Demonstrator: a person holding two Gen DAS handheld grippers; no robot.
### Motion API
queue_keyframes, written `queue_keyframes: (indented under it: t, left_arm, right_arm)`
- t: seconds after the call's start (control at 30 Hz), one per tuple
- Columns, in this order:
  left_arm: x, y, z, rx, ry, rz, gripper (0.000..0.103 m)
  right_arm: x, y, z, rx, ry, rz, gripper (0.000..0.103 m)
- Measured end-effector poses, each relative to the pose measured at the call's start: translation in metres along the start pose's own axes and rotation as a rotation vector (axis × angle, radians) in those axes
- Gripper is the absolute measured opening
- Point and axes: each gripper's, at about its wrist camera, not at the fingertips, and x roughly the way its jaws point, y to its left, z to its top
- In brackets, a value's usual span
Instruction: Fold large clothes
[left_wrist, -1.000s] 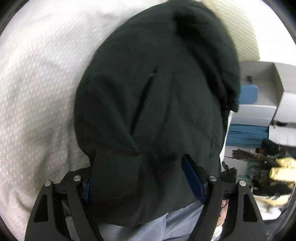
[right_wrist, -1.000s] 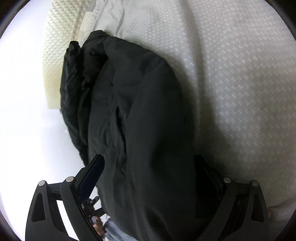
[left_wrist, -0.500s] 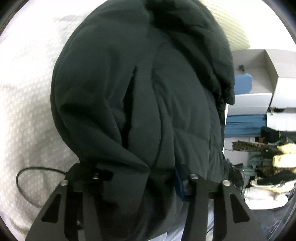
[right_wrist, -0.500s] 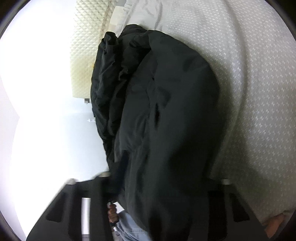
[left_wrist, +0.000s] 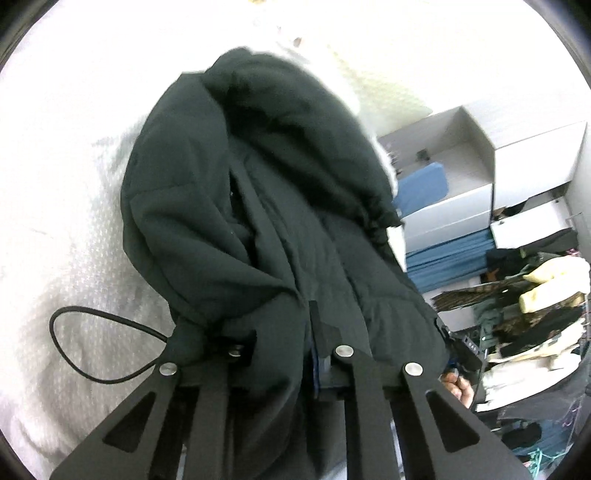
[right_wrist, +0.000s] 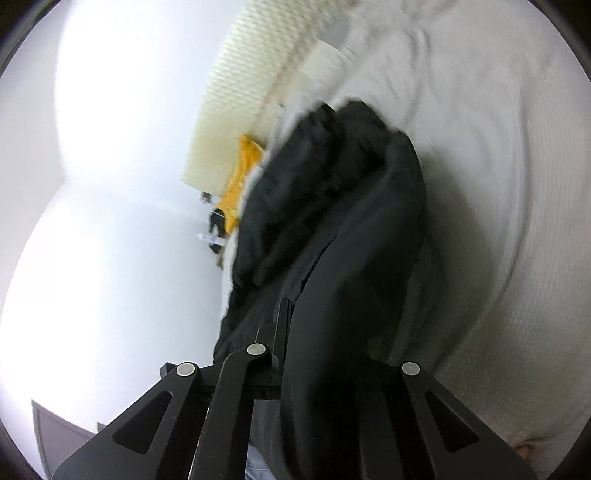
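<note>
Both grippers had the black jacket (left_wrist: 266, 229) bunched over the white bed (left_wrist: 66, 229), left gripper (left_wrist: 284, 332) closing on it, right gripper (right_wrist: 291, 332) clamped on it.

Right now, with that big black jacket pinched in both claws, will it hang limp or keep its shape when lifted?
Probably limp: the black jacket drapes in soft folds over the left claw and sags from the right claw. Its quilted padding suggests bulky yet fairly light. The smooth shell might slip, so a bunched grip seems safer.
</note>
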Motion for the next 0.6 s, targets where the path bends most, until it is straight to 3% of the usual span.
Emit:
queue_keyframes:
  t: [0.33, 0.6]
  left_arm:
    - [-0.126, -0.044, -0.004, 0.088, -0.106, -0.022, 0.012]
    - [-0.199, -0.064, -0.047, 0.114, -0.085, -0.021, 0.012]
  right_arm:
    - [-0.071, 0.073, -0.033, -0.127, -0.056, 0.106, 0.004]
    - [-0.119, 0.111, -0.092, -0.197, -0.076, 0.154, 0.004]
